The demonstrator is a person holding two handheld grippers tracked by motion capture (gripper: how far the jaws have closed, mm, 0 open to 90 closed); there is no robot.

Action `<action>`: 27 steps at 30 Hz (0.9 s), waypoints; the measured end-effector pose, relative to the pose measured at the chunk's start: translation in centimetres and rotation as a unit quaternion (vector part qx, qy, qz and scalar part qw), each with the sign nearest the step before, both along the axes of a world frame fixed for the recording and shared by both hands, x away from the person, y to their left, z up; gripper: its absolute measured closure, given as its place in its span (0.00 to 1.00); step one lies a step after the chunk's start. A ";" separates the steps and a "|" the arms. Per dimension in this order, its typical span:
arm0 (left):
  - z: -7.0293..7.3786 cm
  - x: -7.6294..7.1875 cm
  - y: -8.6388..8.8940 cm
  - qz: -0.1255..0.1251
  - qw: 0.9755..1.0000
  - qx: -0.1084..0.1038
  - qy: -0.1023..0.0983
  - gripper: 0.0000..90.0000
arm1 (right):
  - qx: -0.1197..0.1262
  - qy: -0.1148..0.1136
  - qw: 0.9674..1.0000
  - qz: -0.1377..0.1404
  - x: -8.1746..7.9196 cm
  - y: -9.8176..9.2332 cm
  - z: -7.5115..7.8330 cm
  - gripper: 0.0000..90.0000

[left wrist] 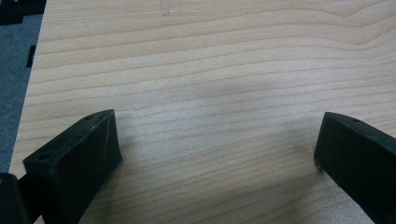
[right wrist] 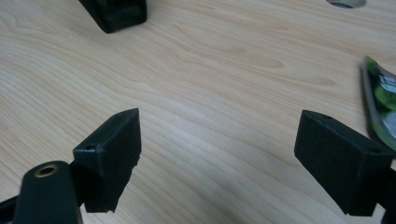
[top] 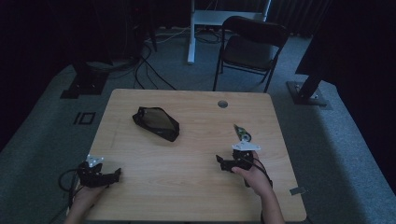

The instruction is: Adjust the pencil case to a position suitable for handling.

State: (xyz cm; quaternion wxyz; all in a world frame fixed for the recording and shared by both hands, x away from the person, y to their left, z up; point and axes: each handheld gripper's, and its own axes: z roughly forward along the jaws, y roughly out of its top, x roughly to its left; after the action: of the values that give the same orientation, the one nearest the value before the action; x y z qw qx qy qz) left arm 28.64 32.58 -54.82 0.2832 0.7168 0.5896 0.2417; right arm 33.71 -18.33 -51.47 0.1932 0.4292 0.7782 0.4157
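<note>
Tongs — left (left wrist: 217,149) and right (right wrist: 219,163) both spread over bare table (top: 187,186) — green packet (right wrist: 380,100) nearby, print unreadable.

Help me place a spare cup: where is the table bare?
Bare wood lies between the left gripper and right gripper, in front of the black pouch. It is tighter on the right, around the green packet.

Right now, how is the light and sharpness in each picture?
High view: dim, dark around the table. Left gripper view: bright, with soft shadows beside the open jaws. Right gripper view: bright, the green packet slightly blurred at the edge.
</note>
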 end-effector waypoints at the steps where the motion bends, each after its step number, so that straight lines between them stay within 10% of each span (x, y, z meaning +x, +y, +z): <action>1: 0.0 0.0 0.0 0.000 1.000 0.000 0.000 0.01 | 0.001 -0.002 1.000 0.003 0.1 0.2 0.1 0.16; 27: 0.0 0.0 0.0 0.000 1.000 0.000 0.000 0.01 | -0.009 -0.018 0.998 0.060 1.9 6.7 0.7 0.18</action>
State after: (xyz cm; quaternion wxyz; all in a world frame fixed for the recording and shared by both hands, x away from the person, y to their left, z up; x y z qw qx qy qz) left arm 28.63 32.58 -54.81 0.2831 0.7169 0.5897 0.2412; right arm 35.63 -11.62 -50.74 0.1852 0.3724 0.8028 0.4274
